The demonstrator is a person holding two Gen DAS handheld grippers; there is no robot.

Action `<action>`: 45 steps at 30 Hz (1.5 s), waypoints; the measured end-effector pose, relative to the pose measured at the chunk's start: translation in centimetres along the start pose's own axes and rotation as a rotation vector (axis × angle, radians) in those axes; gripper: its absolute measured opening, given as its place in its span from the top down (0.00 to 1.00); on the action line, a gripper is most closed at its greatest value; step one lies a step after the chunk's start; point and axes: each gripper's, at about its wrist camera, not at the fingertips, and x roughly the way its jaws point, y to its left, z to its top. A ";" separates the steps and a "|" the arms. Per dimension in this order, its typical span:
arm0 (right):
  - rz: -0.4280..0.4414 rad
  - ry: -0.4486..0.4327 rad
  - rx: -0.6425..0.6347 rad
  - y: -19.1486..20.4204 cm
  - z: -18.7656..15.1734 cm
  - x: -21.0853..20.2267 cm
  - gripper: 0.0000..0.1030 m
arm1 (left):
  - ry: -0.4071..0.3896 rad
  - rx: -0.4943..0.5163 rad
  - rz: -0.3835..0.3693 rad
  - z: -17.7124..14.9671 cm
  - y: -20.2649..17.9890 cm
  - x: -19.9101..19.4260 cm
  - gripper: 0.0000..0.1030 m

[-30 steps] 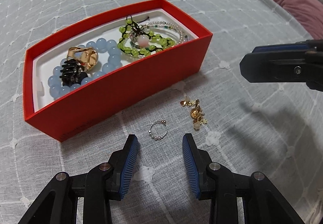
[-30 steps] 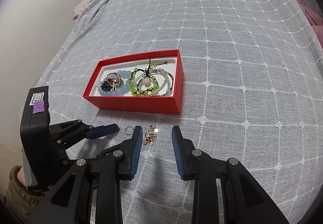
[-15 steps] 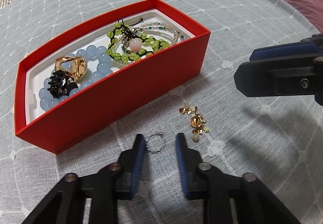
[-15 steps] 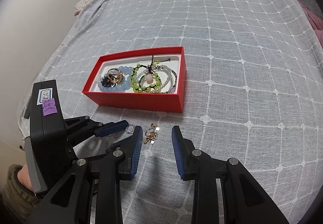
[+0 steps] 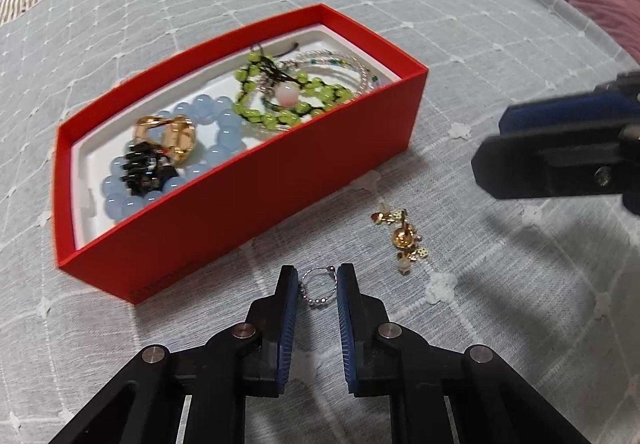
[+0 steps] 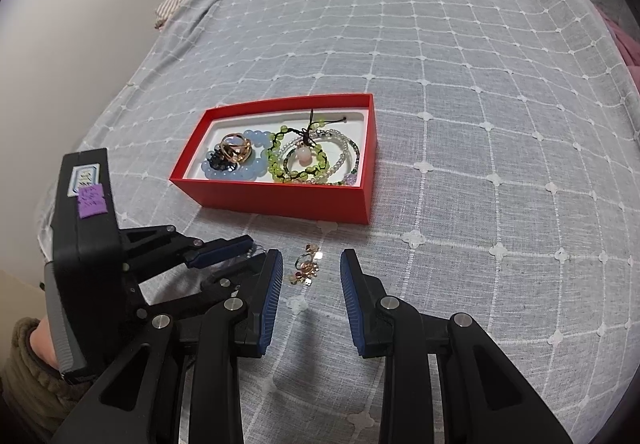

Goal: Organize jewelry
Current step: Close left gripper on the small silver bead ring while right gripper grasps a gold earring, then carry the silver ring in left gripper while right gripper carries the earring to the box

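In the right wrist view the left hand-held gripper (image 6: 240, 250) covers most of the small beaded ring (image 6: 256, 251) — only a thin arc shows past its near finger. The right hand-held gripper (image 5: 520, 147) is cut off by the right edge of the left wrist view, one blue pad largely behind the other. The gold charm earring (image 6: 306, 268) is too small there to make out its parts. Inside the red box (image 5: 256, 199), the near wall hides the lower beads of the blue bead bracelet (image 5: 216, 131) — that box is slightly blurred. The bed (image 6: 480, 123) runs beyond every edge.
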 end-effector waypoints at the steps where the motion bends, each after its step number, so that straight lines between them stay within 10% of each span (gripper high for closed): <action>1: 0.005 0.005 -0.002 0.0 -0.1 0.2 0.69 | -0.003 -0.007 -0.002 0.0 0.1 -0.2 0.86; 9: 0.112 0.064 0.059 -0.3 -0.4 2.8 0.69 | -0.023 -0.074 -0.023 -0.1 1.9 -2.4 0.86; 27: 0.022 0.090 0.051 0.2 0.1 6.4 0.70 | -0.033 -0.111 -0.017 0.3 2.8 -3.0 0.86; 38: -0.021 0.085 0.036 0.2 0.0 6.1 0.98 | -0.033 -0.111 -0.012 0.2 2.9 -3.1 0.86; 45: -0.024 0.069 0.030 0.0 0.2 5.1 0.99 | -0.041 -0.116 -0.016 0.2 3.1 -3.4 0.86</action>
